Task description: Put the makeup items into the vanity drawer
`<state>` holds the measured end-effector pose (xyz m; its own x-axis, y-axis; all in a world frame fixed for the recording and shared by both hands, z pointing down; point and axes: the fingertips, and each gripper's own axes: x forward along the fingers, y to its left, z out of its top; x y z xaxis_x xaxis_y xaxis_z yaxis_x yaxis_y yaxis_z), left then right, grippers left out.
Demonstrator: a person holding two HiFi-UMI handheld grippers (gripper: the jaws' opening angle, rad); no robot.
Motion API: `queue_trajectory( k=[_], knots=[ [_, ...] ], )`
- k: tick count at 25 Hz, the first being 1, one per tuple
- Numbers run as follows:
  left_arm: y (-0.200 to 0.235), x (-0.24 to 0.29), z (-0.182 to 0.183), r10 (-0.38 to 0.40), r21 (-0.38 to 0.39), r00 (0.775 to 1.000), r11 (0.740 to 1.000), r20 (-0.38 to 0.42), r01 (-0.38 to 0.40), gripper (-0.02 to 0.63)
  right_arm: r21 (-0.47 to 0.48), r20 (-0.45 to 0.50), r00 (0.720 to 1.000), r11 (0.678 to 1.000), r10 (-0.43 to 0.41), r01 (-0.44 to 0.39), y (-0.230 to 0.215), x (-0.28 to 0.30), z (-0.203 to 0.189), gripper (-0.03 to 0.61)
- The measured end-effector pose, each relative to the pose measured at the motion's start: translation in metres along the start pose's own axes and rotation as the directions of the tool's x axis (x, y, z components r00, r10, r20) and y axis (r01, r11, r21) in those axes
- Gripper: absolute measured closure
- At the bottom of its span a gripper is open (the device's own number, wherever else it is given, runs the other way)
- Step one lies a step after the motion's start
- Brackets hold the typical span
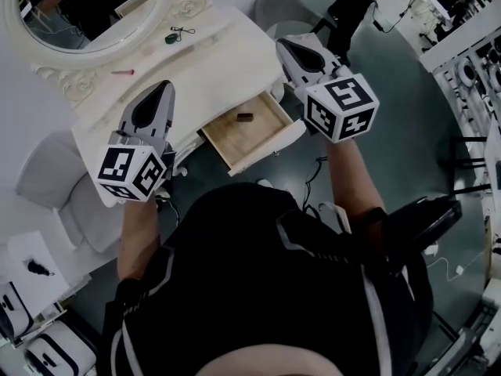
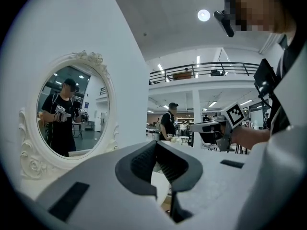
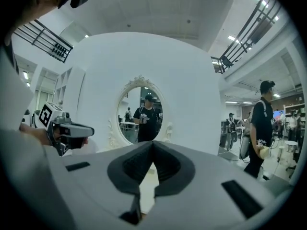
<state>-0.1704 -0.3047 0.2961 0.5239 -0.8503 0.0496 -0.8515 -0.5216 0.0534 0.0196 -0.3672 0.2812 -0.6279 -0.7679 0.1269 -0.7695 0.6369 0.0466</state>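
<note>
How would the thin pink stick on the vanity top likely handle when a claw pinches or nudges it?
The pink stick looks slim and straight, so it is probably stiff and light. Lying flat on the smooth white vanity top, it may roll or skid if nudged. Its low profile likely makes pinching fiddly.

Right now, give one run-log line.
drawer: open, dark item inside | pink item: on tabletop | left tongs: shut, empty | right tongs: shut, empty

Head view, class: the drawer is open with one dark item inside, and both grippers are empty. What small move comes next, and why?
Probably move the left gripper toward the pink stick on the tabletop and open its fingers: the stick lies nearest that gripper, outside the drawer.
</note>
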Motion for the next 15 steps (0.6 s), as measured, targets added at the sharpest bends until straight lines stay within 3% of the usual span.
queue_trajectory(
  k=[3,11,15],
  knots=[
    [-0.005,-0.001,-0.001,0.012,0.034,1.000,0.999,-0.004,-0.012,0.611,0.009,-0.009,1.000,1.000,0.010,-0.010,0.000,0.000,-0.002,0.574],
    [0.007,-0.008,-0.004,0.100,0.010,0.995,0.995,-0.012,-0.100,0.611,-0.013,-0.016,1.000,1.000,0.015,-0.015,0.002,0.001,-0.002,0.574],
    [0.005,-0.008,-0.003,0.082,0.001,0.997,0.997,-0.008,-0.082,0.611,-0.010,-0.026,1.000,1.000,0.001,-0.001,-0.002,0.002,-0.006,0.574]
  ],
)
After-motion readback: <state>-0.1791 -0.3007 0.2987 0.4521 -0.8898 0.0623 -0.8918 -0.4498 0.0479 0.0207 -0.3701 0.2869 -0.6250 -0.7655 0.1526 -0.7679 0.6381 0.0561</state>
